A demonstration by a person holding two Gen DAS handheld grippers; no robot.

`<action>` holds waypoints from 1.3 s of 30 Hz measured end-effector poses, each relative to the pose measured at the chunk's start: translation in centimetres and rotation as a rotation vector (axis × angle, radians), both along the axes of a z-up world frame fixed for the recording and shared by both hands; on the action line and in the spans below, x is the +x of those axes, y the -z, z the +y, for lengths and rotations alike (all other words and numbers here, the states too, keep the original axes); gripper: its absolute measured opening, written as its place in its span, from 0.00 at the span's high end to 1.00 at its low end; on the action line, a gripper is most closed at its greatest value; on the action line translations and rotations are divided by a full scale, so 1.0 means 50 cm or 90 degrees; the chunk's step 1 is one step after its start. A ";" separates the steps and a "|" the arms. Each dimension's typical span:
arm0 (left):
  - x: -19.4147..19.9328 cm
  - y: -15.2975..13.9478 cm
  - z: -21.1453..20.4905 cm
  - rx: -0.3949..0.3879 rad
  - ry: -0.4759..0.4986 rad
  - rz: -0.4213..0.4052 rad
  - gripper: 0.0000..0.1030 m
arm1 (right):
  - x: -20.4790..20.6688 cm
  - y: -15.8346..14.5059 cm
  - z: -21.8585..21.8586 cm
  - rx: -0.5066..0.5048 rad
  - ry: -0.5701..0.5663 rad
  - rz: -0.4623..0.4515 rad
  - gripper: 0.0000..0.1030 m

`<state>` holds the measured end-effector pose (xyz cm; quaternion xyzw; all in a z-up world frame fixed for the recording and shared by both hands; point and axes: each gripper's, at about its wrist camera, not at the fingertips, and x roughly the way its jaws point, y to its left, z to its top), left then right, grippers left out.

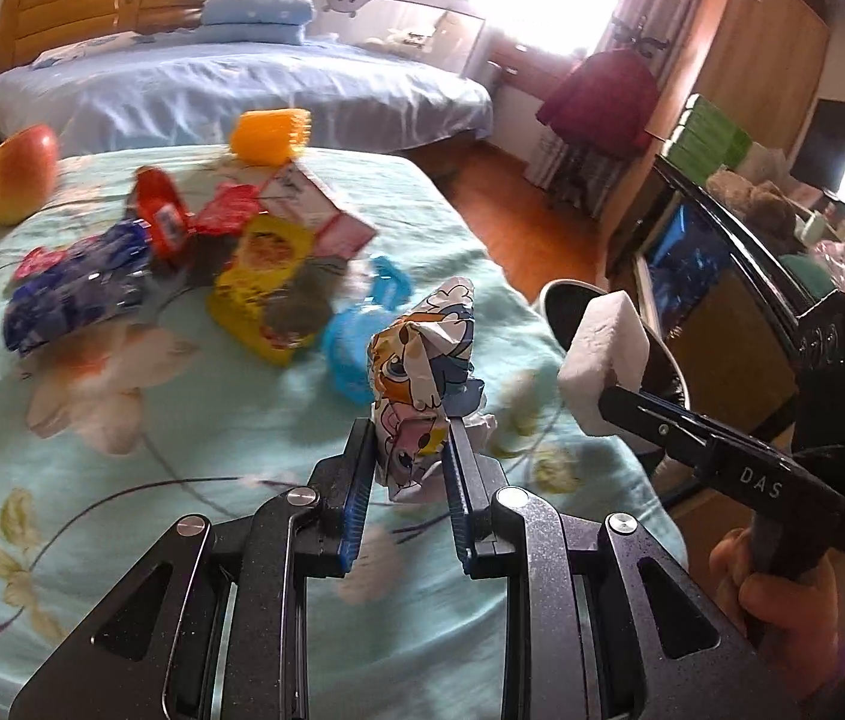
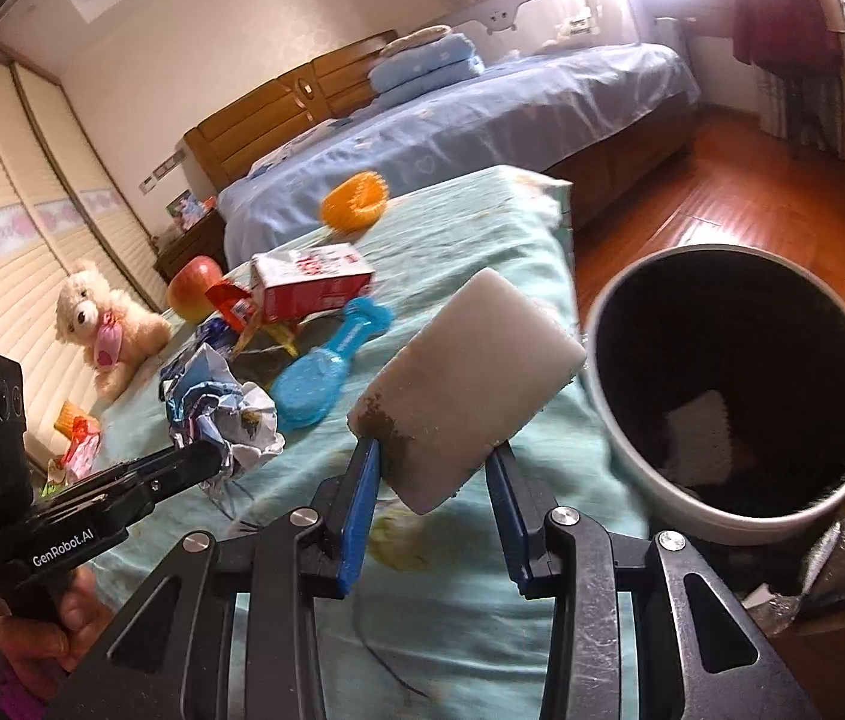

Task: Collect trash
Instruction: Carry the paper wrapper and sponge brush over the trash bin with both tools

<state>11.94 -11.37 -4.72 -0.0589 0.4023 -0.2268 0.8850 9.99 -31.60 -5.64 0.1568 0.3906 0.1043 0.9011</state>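
Left claw (image 1: 412, 462): clamped on a crumpled cartoon-printed paper wrapper (image 1: 422, 372), held above the tabletop.
Right claw (image 2: 431, 474): clamped on a white foam block with a dirty brown corner (image 2: 458, 384), held up beside the bin's rim.
Bin: a round white trash bin with a dark inside (image 2: 734, 384) stands on the floor just off the tabletop's edge; a pale piece lies at its bottom.
Tabletop: covered by a light green floral cloth (image 1: 212, 432).
Trash still on the cloth: a blue crinkled plastic bag (image 1: 80, 288), a yellow snack packet (image 1: 266, 288), a red and white carton (image 2: 314, 288) and a red wrapper (image 1: 161, 213), clustered together near the middle.
Other things on the cloth: a blue plastic hairbrush (image 2: 326, 360) just beside the pile, a red-yellow apple (image 1: 20, 174) and an orange plastic spiky cup (image 1: 269, 135) near the far edge.
Background: a bed with blue sheets (image 1: 242, 90); a cream teddy bear (image 2: 104, 324) by the wall.
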 end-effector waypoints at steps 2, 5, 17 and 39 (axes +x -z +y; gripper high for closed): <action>0.001 -0.002 -0.017 0.001 0.012 -0.001 0.79 | -0.006 0.000 -0.018 0.000 0.012 -0.001 0.64; 0.002 -0.007 -0.047 0.005 0.028 -0.006 0.79 | -0.012 -0.001 -0.043 -0.001 0.029 -0.001 0.64; 0.016 -0.014 -0.145 0.015 0.077 -0.013 0.79 | -0.027 0.005 -0.119 -0.005 0.084 0.003 0.64; 0.068 -0.009 -0.267 0.032 0.125 -0.003 0.79 | 0.001 0.020 -0.215 -0.022 0.131 0.023 0.64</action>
